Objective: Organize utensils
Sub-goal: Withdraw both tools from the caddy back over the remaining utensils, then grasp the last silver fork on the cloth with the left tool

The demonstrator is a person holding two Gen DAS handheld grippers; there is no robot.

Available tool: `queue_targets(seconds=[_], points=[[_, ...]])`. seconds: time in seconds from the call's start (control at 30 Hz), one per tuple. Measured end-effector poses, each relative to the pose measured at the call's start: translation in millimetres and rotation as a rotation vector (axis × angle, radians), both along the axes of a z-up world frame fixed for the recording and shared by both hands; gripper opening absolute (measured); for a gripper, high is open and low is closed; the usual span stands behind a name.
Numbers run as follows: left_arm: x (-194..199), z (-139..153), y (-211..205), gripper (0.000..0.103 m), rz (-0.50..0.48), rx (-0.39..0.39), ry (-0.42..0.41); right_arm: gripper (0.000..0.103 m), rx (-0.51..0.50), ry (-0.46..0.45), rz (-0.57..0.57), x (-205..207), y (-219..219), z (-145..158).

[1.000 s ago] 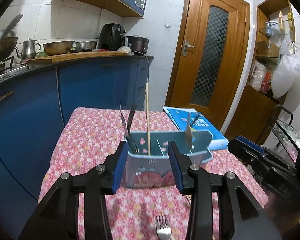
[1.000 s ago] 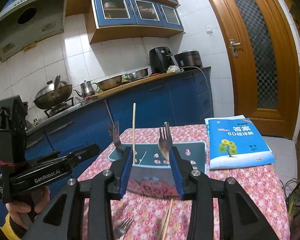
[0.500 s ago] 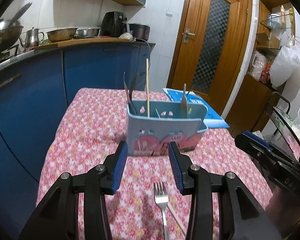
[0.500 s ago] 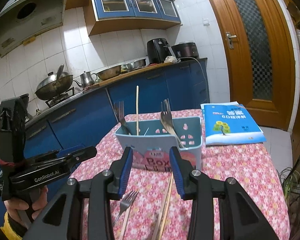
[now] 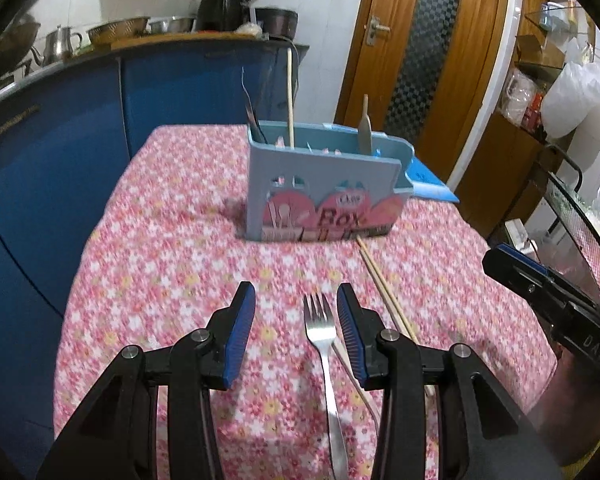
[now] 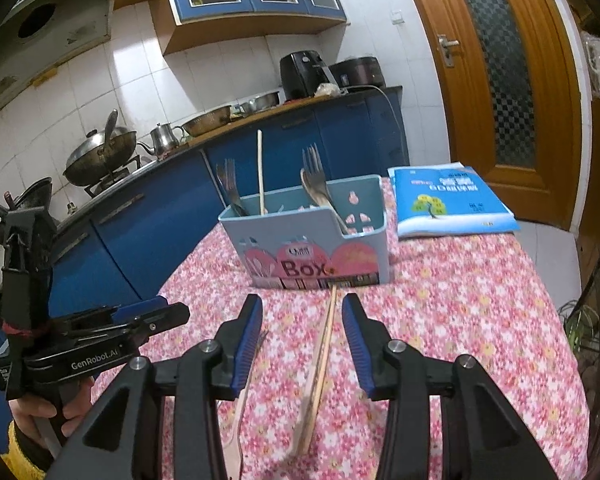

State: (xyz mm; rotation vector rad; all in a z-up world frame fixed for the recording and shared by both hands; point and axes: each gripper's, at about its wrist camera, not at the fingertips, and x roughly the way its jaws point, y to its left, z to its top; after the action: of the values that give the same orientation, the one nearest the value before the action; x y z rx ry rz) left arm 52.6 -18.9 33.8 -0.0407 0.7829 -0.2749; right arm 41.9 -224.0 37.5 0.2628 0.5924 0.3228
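Observation:
A light-blue utensil box (image 5: 324, 192) (image 6: 312, 240) stands on the pink flowered tablecloth (image 5: 172, 264). It holds forks (image 6: 229, 186), one upright chopstick (image 6: 261, 168) and a spoon (image 6: 318, 192). A steel fork (image 5: 321, 324) lies on the cloth between the fingers of my left gripper (image 5: 296, 312), which is open and not touching it. A pair of wooden chopsticks (image 6: 325, 340) (image 5: 384, 292) lies on the cloth between the fingers of my right gripper (image 6: 302, 320), whose jaws are opening and clear of them. The right gripper's left finger partly hides the fork (image 6: 240, 412).
A blue workbook (image 6: 448, 200) lies on the table's far right corner. Blue kitchen cabinets (image 5: 60, 140) run along the left with pots on the counter. A wooden door (image 5: 424, 60) stands behind the table. A hand holds the left gripper (image 6: 100, 340) at the table's left edge.
Both grippers have drawn back from the box and tipped downward. The fork now lies between the left gripper's fingers, the chopsticks between the right gripper's.

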Motion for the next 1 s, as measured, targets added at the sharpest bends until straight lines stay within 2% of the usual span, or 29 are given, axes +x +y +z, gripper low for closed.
queue_targets(seconds=[0.6, 0.73, 0.83, 0.87, 0.93, 1.0], points=[[22.3, -54.2, -13.6, 0.042, -0.037, -0.042, 0.183, 0.046, 0.026, 0.108, -0.03, 2.8, -15.9, -36.6], [28.6, -65.4, -13.2, 0.037, -0.04, -0.071, 0.223, 0.046, 0.033, 0.119, -0.032, 4.2, -18.9, -41.1], [31.7, -69.1, -13.4, 0.032, -0.038, -0.083, 0.223, 0.046, 0.039, 0.125, -0.036, 4.8, -21.1, -44.3], [32.3, -69.1, -13.9, 0.03, -0.041, -0.088, 0.225, 0.046, 0.041, 0.128, -0.037, 5.2, -22.0, -45.5], [34.1, -70.6, -15.0, 0.019, -0.059, -0.114, 0.233, 0.046, 0.045, 0.134, -0.04, 5.9, -23.4, -47.4], [36.4, -71.8, -17.5, 0.017, -0.06, -0.132, 0.239, 0.046, 0.05, 0.139, -0.042, 6.6, -24.1, -49.4]])
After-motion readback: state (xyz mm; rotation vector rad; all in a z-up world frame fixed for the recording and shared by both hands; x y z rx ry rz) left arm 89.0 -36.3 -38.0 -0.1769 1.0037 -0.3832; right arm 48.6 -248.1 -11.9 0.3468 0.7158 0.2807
